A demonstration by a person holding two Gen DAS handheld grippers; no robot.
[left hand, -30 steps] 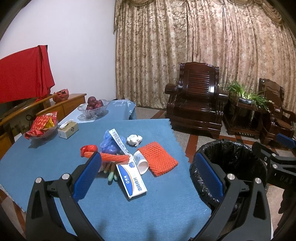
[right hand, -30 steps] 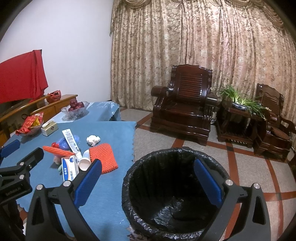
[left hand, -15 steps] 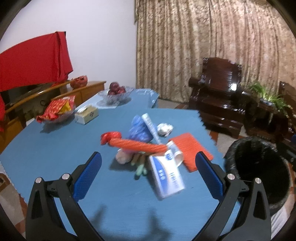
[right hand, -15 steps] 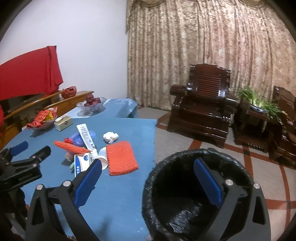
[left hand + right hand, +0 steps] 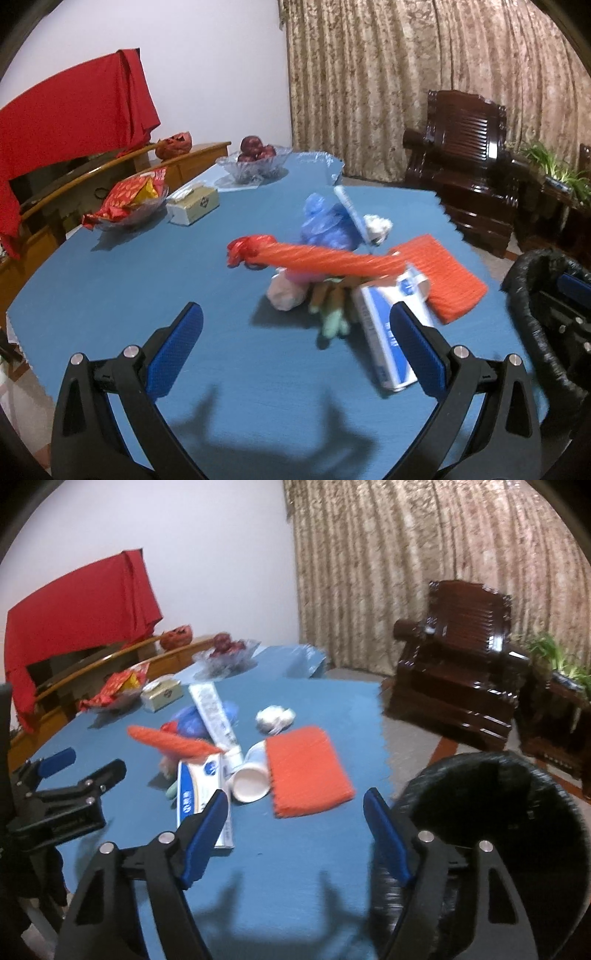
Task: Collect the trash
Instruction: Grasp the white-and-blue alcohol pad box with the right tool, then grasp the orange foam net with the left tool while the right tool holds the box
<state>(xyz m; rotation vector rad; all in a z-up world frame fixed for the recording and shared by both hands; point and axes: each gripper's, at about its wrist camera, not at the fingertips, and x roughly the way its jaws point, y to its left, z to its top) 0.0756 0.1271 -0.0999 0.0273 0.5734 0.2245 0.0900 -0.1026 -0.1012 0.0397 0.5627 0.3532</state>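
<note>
- Far left, right wrist view: left gripper (image 5: 79, 762) pokes in from frame's left edge, above the blue tablecloth (image 5: 295, 849). Jaws spread wide, nothing held.
- Upper left: red cloth (image 5: 70, 110) draped over wooden furniture; below it a glass dish of red snack packs (image 5: 127, 197) & a tissue box (image 5: 192, 205); fruit bowl (image 5: 255, 162) further back.
- Centre, left wrist view: trash pile on the cloth. Long red mesh sleeve (image 5: 314, 256) lies across the top, blue plastic bag (image 5: 325, 225) behind it, crumpled white paper (image 5: 376, 225) to the right. Blurred pink/green bits underneath; can't tell what they are.
- Centre right: white-blue box (image 5: 201, 794) beside a tipped paper cup (image 5: 251, 775), toothpaste tube (image 5: 214, 716) leaning over both, flat orange mesh pad (image 5: 304, 771) touching the cup.
- Bottom centre, right wrist view: right gripper (image 5: 295, 834) hovers over cloth near the pad, jaws wide apart, empty.
- Lower right: black-lined trash bin (image 5: 517, 834) beside the table edge.
- Right bkgd: dark wood armchair (image 5: 461, 679), patterned curtain (image 5: 424, 554).
</note>
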